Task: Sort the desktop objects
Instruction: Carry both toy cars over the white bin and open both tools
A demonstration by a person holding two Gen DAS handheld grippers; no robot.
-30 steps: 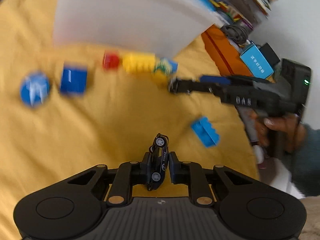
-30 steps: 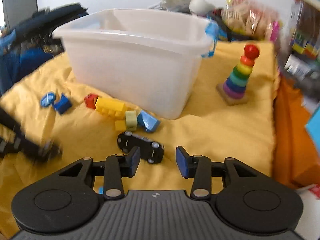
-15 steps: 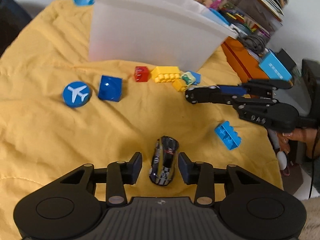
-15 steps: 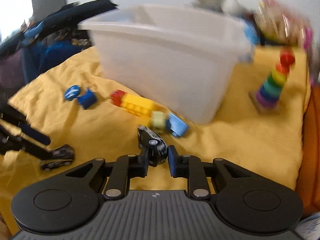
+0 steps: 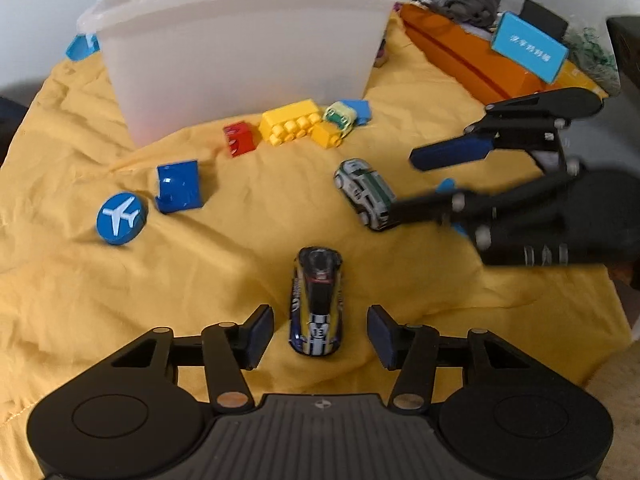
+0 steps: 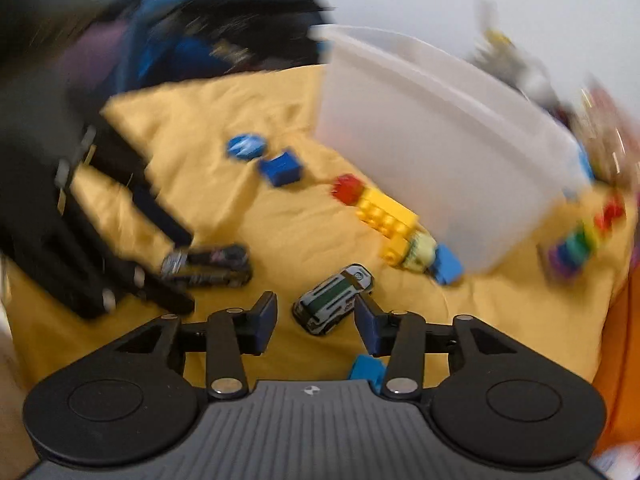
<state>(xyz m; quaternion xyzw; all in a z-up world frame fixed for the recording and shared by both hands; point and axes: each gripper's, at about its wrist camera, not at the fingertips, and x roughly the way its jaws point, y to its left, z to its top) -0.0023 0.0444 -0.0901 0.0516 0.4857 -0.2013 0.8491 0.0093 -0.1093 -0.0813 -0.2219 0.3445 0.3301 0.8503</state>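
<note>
Yellow cloth (image 5: pixel 400 80) is strewn with unsorted bricks beside the translucent plastic bin (image 5: pixel 240 60); most sorting looks undone. Your left gripper (image 5: pixel 320 330) is opening around the dark striped toy car (image 5: pixel 318 300), pads clear; your right gripper (image 6: pixel 315 318) is opening around the white-and-green toy car (image 6: pixel 334 298).

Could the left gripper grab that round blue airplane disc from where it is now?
Probably yes: the airplane disc lies in the open on the yellow cloth, nothing around it. The left gripper, jaws opening around the dark toy car, must shift over.
</note>
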